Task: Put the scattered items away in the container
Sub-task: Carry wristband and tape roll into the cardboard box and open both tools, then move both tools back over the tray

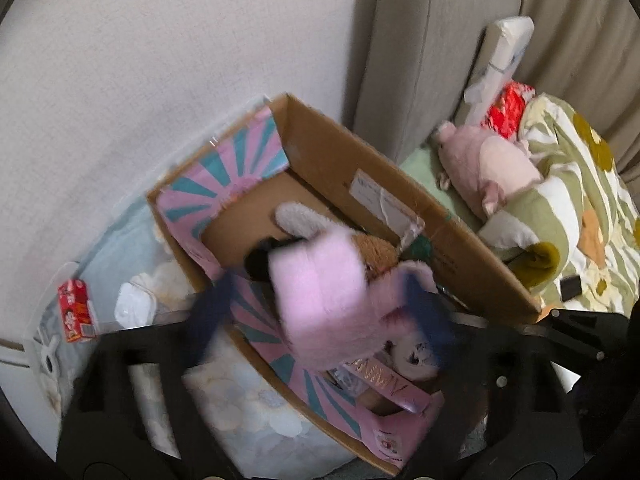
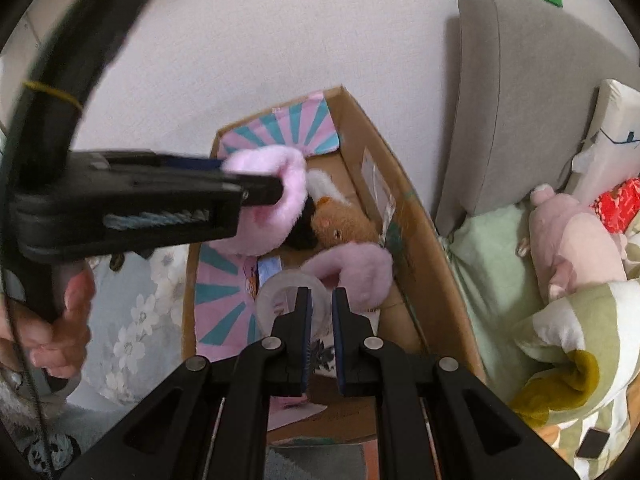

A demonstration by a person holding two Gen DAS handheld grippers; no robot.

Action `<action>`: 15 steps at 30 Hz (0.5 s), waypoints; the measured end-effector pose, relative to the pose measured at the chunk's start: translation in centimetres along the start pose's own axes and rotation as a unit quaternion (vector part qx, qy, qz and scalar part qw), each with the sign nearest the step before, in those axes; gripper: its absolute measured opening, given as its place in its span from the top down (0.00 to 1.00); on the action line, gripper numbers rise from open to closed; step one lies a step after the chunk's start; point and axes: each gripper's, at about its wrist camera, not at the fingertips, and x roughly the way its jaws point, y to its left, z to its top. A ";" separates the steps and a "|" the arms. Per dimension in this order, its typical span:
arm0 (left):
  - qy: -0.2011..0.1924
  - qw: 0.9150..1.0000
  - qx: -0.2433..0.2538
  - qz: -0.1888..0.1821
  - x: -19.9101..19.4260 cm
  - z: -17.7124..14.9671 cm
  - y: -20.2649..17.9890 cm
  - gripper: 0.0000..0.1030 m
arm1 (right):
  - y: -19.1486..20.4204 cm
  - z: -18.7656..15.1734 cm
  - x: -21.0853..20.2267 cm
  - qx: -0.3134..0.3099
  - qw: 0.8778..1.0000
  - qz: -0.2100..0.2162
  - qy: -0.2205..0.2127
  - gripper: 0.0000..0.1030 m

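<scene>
One cardboard box beside grey sofa, white wall.

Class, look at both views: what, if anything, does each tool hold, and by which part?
The left tool grips the pink fluffy plush by its upper loop, over the cardboard box. The right tool holds nothing.

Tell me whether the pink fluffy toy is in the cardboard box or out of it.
Not yet fully in: the left gripper holds the pink fluffy toy above the open cardboard box, over a brown plush.
</scene>
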 end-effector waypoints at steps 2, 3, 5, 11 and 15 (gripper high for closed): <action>-0.030 0.999 0.000 0.013 -1.4 0.2 0.3 0.01 | 0.0 -0.1 -0.2 0.001 1.000 -0.010 -0.005 0.77; -0.038 0.999 0.001 0.015 -1.9 0.3 0.5 0.01 | 0.0 -0.1 -0.5 0.003 1.000 -0.011 -0.015 0.73; -0.047 0.999 -0.002 0.024 -2.6 0.5 0.9 0.01 | -0.3 -0.1 -1.5 0.012 0.999 0.000 -0.040 0.49; -0.050 0.998 -0.035 0.028 -3.6 0.1 2.5 0.01 | -0.1 0.2 -2.5 0.012 0.998 -0.006 -0.053 0.42; -0.044 0.997 -0.048 0.042 -3.6 -0.7 3.5 0.01 | 0.3 0.2 -2.2 0.011 0.999 0.004 -0.046 0.42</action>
